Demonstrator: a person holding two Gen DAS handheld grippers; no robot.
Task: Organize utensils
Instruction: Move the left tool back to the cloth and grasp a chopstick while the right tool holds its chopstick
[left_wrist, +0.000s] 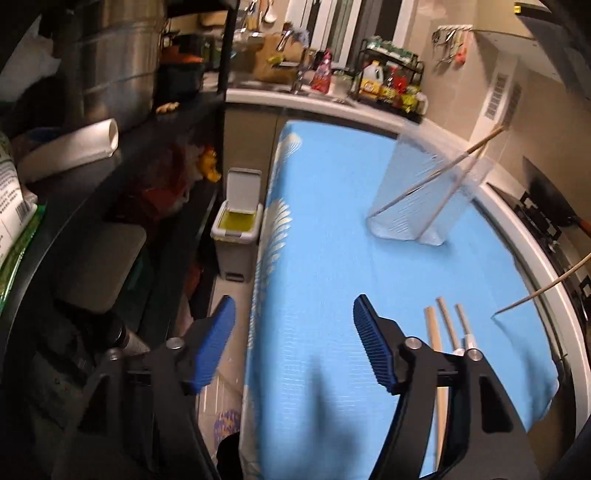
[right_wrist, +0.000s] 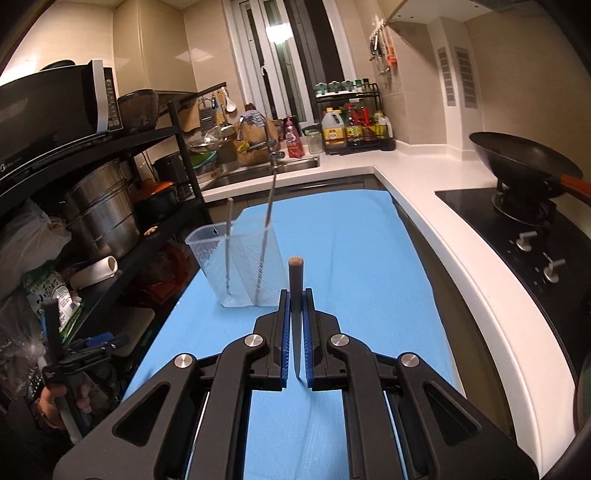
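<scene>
A clear plastic container (right_wrist: 236, 266) stands on the blue cloth (right_wrist: 354, 251) with two thin sticks leaning in it; the left wrist view shows the container (left_wrist: 424, 195) at the far right. My right gripper (right_wrist: 296, 295) is shut on a dark chopstick (right_wrist: 295, 280), its thick wooden end pointing forward just right of the container. My left gripper (left_wrist: 293, 306) is open with nothing between its blue pads, above the cloth's left edge. Three pale utensil handles (left_wrist: 445, 321) lie on the cloth beside its right finger, partly hidden behind it. A hand holds the left gripper (right_wrist: 85, 347) at the lower left.
A black rack (right_wrist: 147, 184) with steel pots and a microwave runs along the left. A lidded bin (left_wrist: 236, 218) stands on the floor beside the cloth. The white counter (right_wrist: 443, 229) curves on the right, with a stove and wok (right_wrist: 517, 158). The sink (right_wrist: 258, 166) lies behind.
</scene>
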